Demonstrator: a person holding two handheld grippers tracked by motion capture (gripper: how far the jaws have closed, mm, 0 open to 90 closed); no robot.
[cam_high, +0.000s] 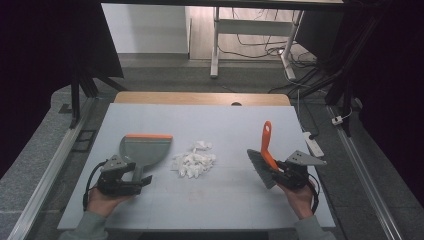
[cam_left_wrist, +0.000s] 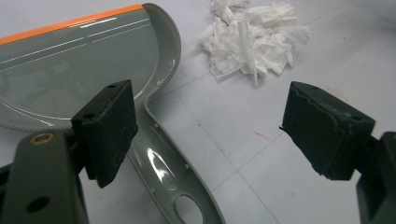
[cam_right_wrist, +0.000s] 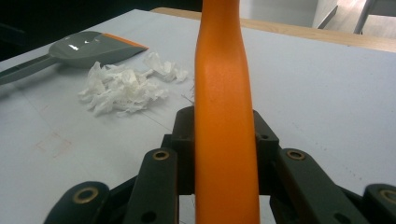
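With the right gripper (cam_high: 281, 172) clamping the brush (cam_high: 264, 159) and the left gripper (cam_left_wrist: 205, 135) hanging open over the dustpan's handle (cam_left_wrist: 175, 175), sweeping the paper scraps (cam_high: 194, 162) risks shoving the unheld dustpan (cam_high: 144, 150) away.

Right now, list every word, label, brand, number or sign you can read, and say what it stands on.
None: no readable text in any view.
The grey dustpan with its orange lip bears no lettering that shows.
The orange handle of the brush is plain.
The heap of white paper scraps and the table carry no print; the table's faint red marks are not letters.
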